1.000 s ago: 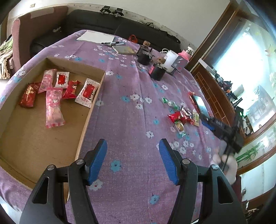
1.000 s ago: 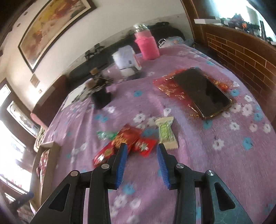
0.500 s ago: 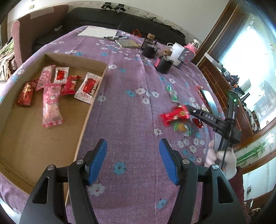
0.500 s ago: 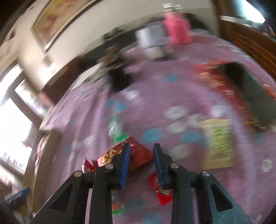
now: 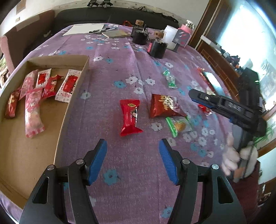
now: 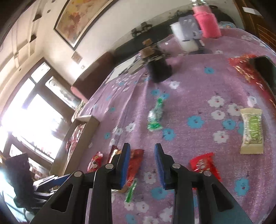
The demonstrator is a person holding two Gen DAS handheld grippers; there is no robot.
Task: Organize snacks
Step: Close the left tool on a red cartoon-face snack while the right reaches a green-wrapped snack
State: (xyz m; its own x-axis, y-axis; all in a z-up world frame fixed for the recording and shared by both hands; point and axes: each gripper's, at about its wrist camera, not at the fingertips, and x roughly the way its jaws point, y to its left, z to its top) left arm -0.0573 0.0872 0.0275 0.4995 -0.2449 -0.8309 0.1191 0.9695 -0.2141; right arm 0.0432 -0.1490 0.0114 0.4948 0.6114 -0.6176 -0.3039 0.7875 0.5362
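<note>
Blue-padded left gripper (image 5: pixel 132 160) nearest, jaws wide apart, empty, above purple cloth (image 5: pixel 131 189). Beyond it red candy bar (image 5: pixel 129 117) — right of cardboard tray (image 5: pixel 69 110). Right gripper (image 6: pixel 141 165) further right of tray — jaws parted, nothing held. Red snack bag (image 5: pixel 163 107) beside bar; green candy (image 5: pixel 169 80) beyond.

bright window (image 6: pixel 25 120), framed painting (image 6: pixel 82 19), dark sofa (image 5: pixel 107 15).
</note>
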